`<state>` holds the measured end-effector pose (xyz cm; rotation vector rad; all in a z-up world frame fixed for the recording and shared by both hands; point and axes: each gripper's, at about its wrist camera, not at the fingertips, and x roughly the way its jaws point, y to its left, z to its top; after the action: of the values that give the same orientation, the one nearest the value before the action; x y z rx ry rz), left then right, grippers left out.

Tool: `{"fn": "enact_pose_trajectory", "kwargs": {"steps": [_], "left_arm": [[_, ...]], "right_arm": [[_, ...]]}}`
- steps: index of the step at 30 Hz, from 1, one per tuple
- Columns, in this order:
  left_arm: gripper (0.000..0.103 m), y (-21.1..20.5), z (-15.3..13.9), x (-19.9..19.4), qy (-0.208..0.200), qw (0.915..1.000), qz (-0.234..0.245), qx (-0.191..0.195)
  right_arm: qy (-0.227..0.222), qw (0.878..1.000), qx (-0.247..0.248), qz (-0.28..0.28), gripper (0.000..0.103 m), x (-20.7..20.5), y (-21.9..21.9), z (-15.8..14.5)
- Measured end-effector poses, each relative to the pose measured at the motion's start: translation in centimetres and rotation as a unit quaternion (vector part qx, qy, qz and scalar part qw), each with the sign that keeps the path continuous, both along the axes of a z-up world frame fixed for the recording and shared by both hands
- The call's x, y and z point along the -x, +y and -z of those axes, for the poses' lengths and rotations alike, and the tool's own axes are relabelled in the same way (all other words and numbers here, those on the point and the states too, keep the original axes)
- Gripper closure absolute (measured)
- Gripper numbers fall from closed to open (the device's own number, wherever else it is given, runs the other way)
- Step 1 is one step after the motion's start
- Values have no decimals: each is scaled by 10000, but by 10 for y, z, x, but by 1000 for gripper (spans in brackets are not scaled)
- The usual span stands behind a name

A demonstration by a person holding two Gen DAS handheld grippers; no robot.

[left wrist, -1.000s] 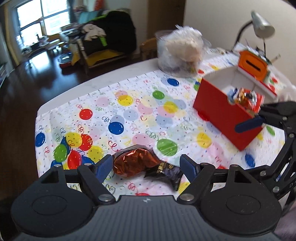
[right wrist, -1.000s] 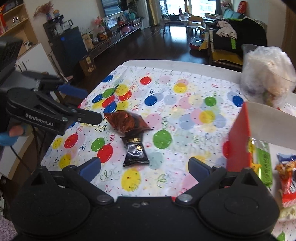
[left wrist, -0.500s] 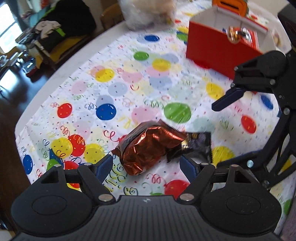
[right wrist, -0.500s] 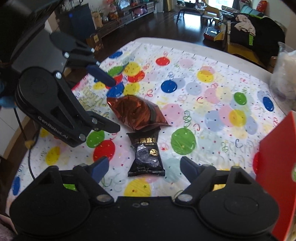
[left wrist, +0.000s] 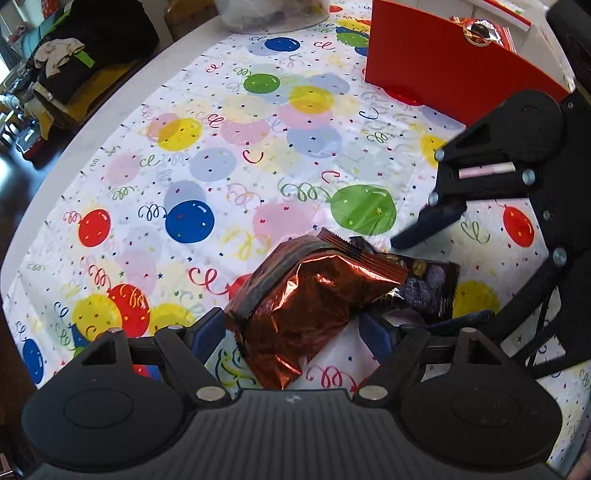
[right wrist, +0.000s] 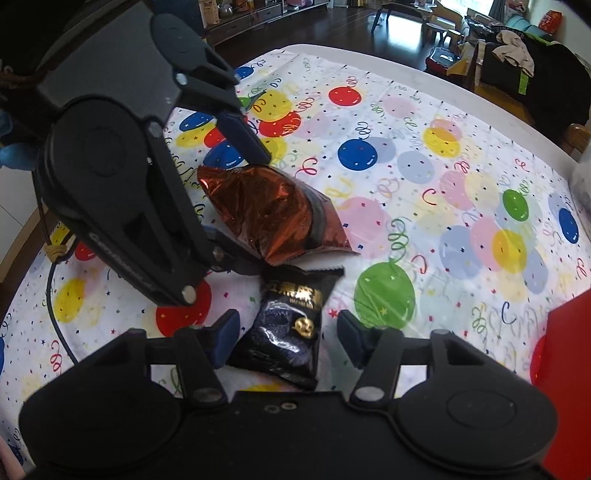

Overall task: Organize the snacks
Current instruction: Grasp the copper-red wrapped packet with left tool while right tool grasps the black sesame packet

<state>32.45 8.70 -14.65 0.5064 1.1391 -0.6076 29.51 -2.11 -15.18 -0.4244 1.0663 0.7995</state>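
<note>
A copper foil snack bag (left wrist: pixel 314 302) lies on the balloon tablecloth (left wrist: pixel 221 166), overlapping a small black snack packet (right wrist: pixel 288 332). My left gripper (left wrist: pixel 291 332) points down and straddles the copper bag; a gap shows beside its right pad, so it is open. My right gripper (right wrist: pixel 288 330) straddles the black packet. Its jaws are closing, with the packet between them and a gap still at the right pad. From the left wrist view the right gripper (left wrist: pixel 439 273) shows over the black packet (left wrist: pixel 428 284). A red box (left wrist: pixel 443 81) holding snacks stands at the far right.
A clear plastic tub (left wrist: pixel 273 14) stands at the table's far edge. Beyond the table, a chair piled with clothes (left wrist: pixel 85 48). The red box's wall (right wrist: pixel 569 369) is close on the right of my right gripper. The two grippers work close side by side.
Both grippers have come down over the packets, which now lie between their fingers. The right gripper's jaws have narrowed a lot. The left jaws kept their width.
</note>
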Motion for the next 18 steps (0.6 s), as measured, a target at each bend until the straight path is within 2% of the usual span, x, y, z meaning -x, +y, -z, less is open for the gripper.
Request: {"fn": "enact_pose_trajectory", "kwargs": {"steps": [8, 15, 18], "left_arm": [[24, 7, 9, -17, 193, 9985, -378, 334], [24, 17, 10, -24, 303, 9917, -998, 755], [29, 21, 10, -24, 298, 9872, -1281, 905]], "right_arm": [[15, 9996, -54, 277, 52, -8, -2, 3], [-13, 9981, -67, 611, 59, -10, -11, 2], [7, 9969, -122, 778, 65, -10, -17, 1]]}}
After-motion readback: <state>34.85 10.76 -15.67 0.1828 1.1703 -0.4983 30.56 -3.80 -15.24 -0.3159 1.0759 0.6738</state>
